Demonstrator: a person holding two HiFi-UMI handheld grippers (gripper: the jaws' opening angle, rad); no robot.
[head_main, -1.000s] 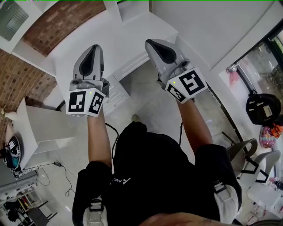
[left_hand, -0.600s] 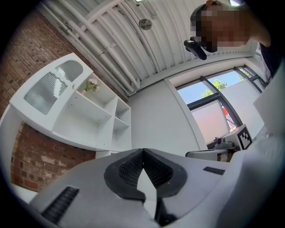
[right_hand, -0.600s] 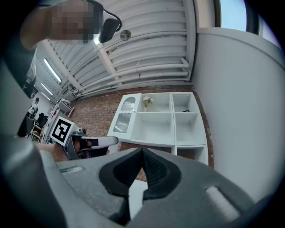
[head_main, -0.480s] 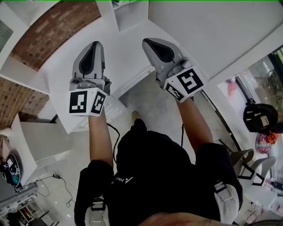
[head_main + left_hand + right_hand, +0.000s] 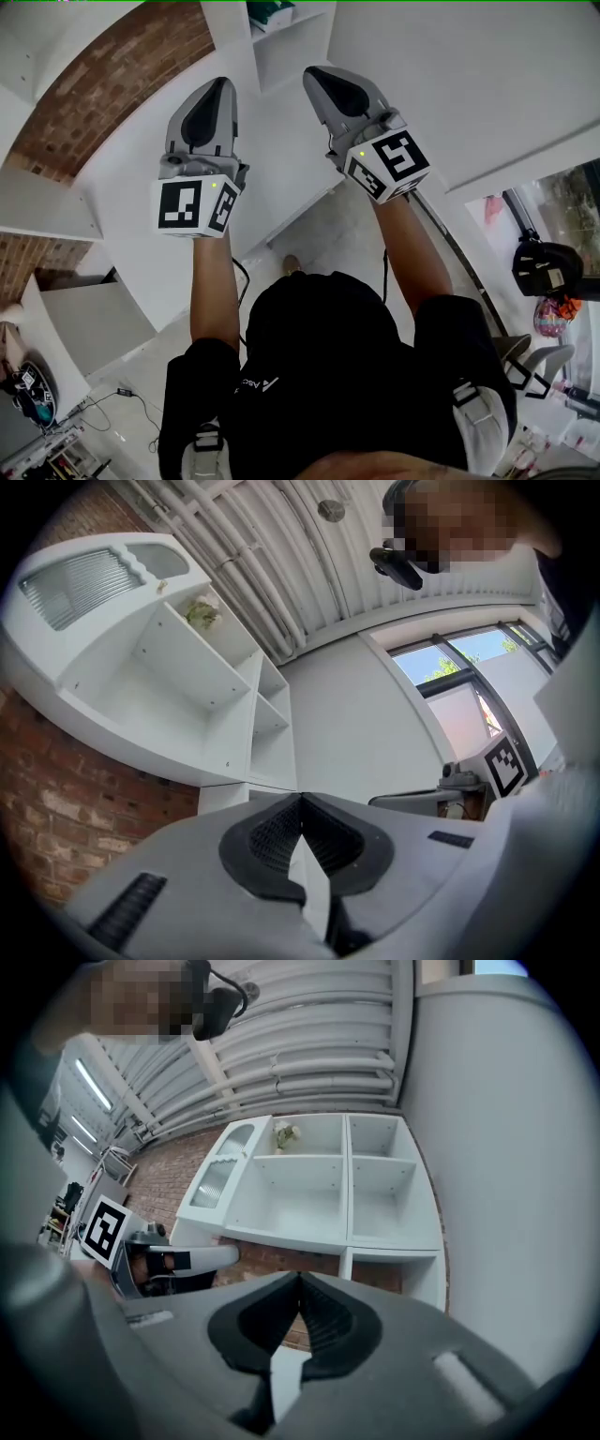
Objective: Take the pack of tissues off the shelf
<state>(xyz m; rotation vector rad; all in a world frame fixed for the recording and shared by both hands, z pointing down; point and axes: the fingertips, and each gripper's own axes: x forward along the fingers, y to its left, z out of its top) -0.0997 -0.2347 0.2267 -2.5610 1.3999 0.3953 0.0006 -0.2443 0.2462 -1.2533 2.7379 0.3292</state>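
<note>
A white shelf unit (image 5: 298, 49) on a brick wall rises ahead of me. In the head view a green object (image 5: 271, 12) lies in a compartment at the top edge; I cannot tell whether it is the pack of tissues. A small pale green thing (image 5: 285, 1133) sits in an upper compartment (image 5: 202, 617). My left gripper (image 5: 221, 86) is raised in front of the shelf, shut and empty (image 5: 300, 801). My right gripper (image 5: 315, 75) is held up beside it, also shut with nothing between its jaws (image 5: 300, 1279). Neither touches the shelf.
Brick wall (image 5: 112, 75) stands at the left, a plain white wall (image 5: 469, 84) at the right. Lower white shelves (image 5: 84, 319) jut out at the left. A black bag (image 5: 548, 267) and chairs (image 5: 525, 361) stand at the far right. Cables (image 5: 122, 398) lie on the floor.
Both grippers have risen toward the shelf, still shut. The view has tilted up, so the compartment with the green object has come into sight at the top.
</note>
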